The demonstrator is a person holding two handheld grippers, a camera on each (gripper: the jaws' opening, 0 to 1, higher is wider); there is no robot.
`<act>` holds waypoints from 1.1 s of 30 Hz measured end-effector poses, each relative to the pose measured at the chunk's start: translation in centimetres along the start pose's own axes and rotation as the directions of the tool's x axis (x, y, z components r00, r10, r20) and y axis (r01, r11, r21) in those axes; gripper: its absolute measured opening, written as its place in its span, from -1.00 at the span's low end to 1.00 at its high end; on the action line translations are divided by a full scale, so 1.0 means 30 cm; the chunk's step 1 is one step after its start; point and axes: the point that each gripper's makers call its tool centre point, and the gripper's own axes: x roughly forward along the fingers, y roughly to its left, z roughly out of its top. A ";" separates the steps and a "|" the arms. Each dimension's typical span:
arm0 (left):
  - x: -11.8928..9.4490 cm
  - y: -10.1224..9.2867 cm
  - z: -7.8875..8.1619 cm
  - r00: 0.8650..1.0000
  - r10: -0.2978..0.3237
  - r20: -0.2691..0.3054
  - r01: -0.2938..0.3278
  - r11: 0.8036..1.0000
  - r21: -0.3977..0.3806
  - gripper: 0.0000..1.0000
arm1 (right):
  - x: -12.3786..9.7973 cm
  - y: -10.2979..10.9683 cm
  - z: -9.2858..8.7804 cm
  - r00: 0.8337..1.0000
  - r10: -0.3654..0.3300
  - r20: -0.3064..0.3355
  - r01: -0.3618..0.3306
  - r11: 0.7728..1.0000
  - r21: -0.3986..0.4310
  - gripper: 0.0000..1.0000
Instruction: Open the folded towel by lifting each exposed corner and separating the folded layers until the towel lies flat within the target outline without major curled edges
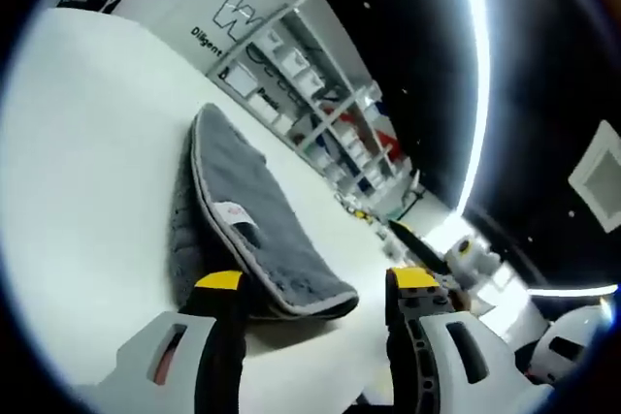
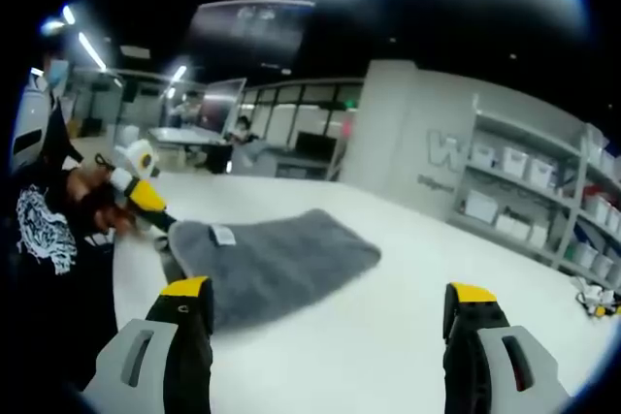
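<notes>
Towel (image 1: 254,230) folded on table (image 1: 87,152)

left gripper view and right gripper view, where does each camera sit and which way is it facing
Left gripper view: rides on the left tongs, open, tilted, facing the folded grey towel on the white table, shelves behind it.
Right gripper view: rides on the right tongs, open, facing across the table at the towel; the left tongs and the person's dark printed shirt show at left.
Shared: towel, table, shelves.
</notes>
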 end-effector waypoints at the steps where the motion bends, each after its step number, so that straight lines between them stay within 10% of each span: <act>1: 0.004 0.004 -0.004 1.000 0.007 -0.003 -0.007 1.000 0.005 0.04 | 0.000 0.001 0.002 1.000 0.001 0.003 -0.001 1.000 0.002 0.99; 17: 0.012 0.102 0.006 0.977 0.189 0.095 -0.175 0.975 -0.137 -0.80 | 0.001 0.015 0.013 1.000 0.014 0.025 -0.015 1.000 0.006 0.99; 33: -0.005 0.109 0.020 0.961 0.210 0.181 -0.195 0.976 -0.095 -0.90 | -0.010 -0.103 0.096 0.999 -0.022 0.023 0.024 0.998 -0.060 0.99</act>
